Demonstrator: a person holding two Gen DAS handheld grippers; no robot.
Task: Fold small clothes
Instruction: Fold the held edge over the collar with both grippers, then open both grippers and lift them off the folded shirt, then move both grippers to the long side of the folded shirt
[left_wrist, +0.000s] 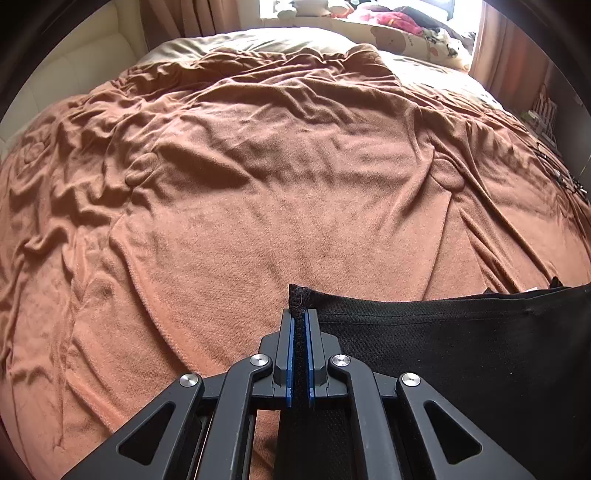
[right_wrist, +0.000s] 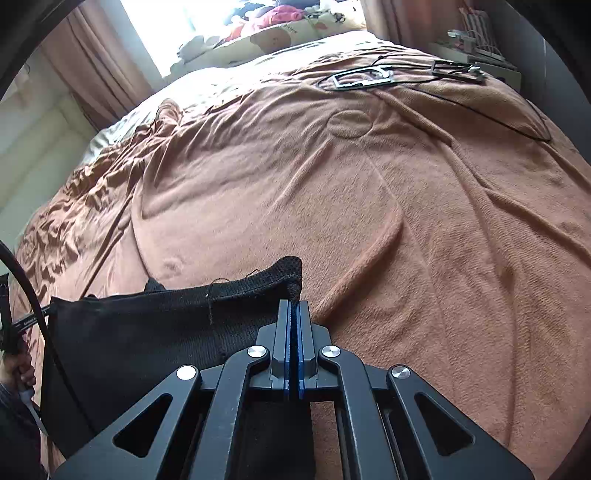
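A small black mesh garment (left_wrist: 461, 350) hangs stretched between my two grippers above the brown blanket. In the left wrist view my left gripper (left_wrist: 300, 314) is shut on the garment's left corner, which pokes out above the blue pads; the cloth runs off to the right. In the right wrist view my right gripper (right_wrist: 293, 304) is shut on the opposite corner of the black garment (right_wrist: 147, 332), and the fabric spreads away to the left, taut along its top edge. Loose threads dangle from that hem.
A wrinkled brown blanket (left_wrist: 258, 184) covers the bed. Black frames and cables (right_wrist: 369, 77) lie on it at the far right. Pillows and soft toys (left_wrist: 399, 29) sit by the bright window. A hand with a black cable (right_wrist: 18, 365) shows at the left edge.
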